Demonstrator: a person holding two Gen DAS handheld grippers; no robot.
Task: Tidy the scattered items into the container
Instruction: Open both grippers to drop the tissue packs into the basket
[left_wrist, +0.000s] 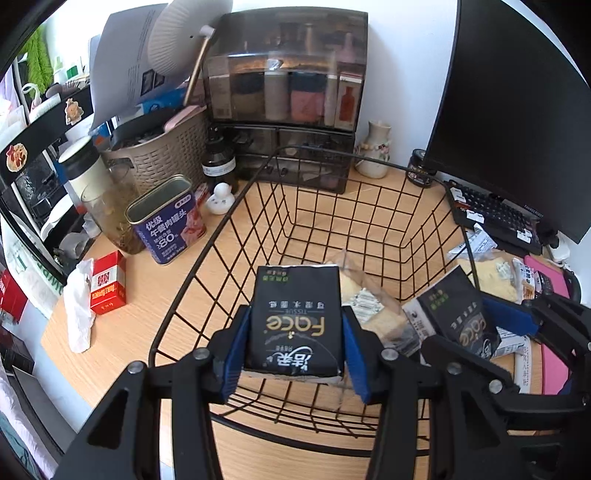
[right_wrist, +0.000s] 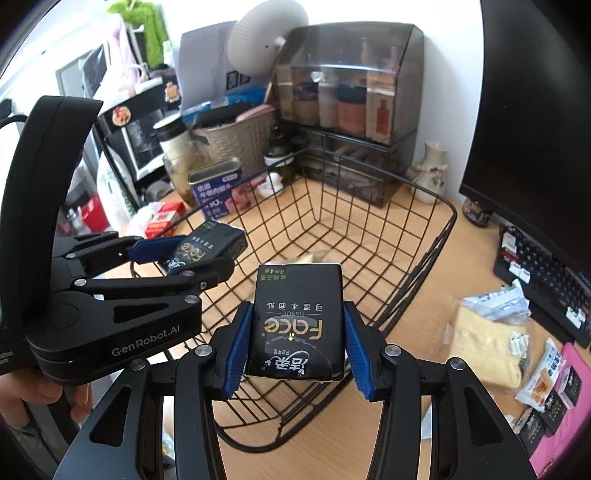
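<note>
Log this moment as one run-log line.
left gripper: shut on tissue pack | right gripper: shut on second tissue pack | both over wire basket | bread bag inside

"Face" on both tissue packs (left_wrist: 295, 321) (right_wrist: 295, 325) ("80%" on the tin (left_wrist: 166, 221)).

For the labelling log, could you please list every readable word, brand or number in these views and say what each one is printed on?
"Face" and "TISSUE": black tissue pack in the left gripper.
"Face": matching pack in the right gripper.
"GenRobot.AI": body of the left gripper, right wrist view.
"80%": blue luncheon meat tin.
Red box, keyboard keys and snack wrappers: print too small or blurred to read.
</note>
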